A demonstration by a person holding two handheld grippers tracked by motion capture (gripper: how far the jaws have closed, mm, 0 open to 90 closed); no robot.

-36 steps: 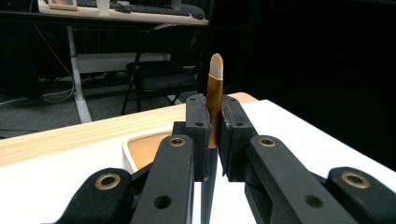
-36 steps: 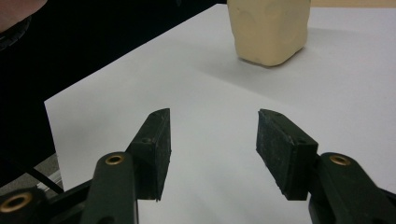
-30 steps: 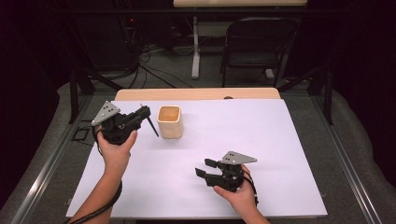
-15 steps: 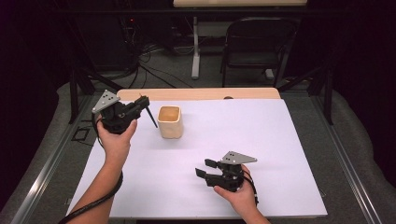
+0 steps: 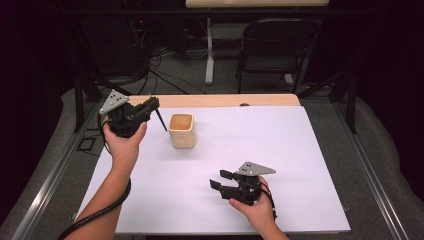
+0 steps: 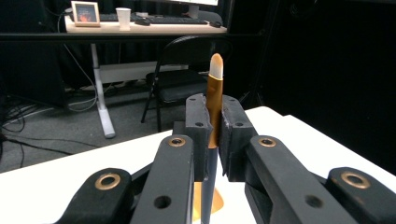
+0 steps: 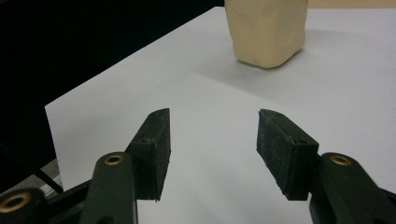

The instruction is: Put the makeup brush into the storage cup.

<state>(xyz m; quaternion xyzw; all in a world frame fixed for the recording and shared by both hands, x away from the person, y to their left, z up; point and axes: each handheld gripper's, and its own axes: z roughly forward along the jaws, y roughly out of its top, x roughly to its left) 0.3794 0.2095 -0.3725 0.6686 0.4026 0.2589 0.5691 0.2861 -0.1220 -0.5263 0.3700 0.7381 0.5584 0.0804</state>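
Note:
My left gripper (image 5: 152,104) is raised at the left of the white table (image 5: 280,150), shut on a slim brush (image 6: 215,100). The brush has a gold ferrule, a pale tip pointing up past the jaws, and a dark handle (image 5: 161,120) slanting down toward a cream cup (image 5: 181,130). The handle's end hangs just left of the cup's rim, apart from it. In the left gripper view the pads (image 6: 197,121) press on the ferrule from both sides. My right gripper (image 5: 219,179) rests low near the front edge, open with nothing between its jaws, and faces the cup (image 7: 266,30).
A wooden strip (image 5: 215,100) borders the table's far edge. Behind it stand a black folding chair (image 5: 275,45) and a desk leg (image 5: 210,55) with cables on the floor. A metal rail (image 5: 55,165) runs along the table's left side.
My left hand has lifted the brush higher and a little toward the table's far edge, so the handle's end now sits near the cup's rim. The right hand has stayed put.

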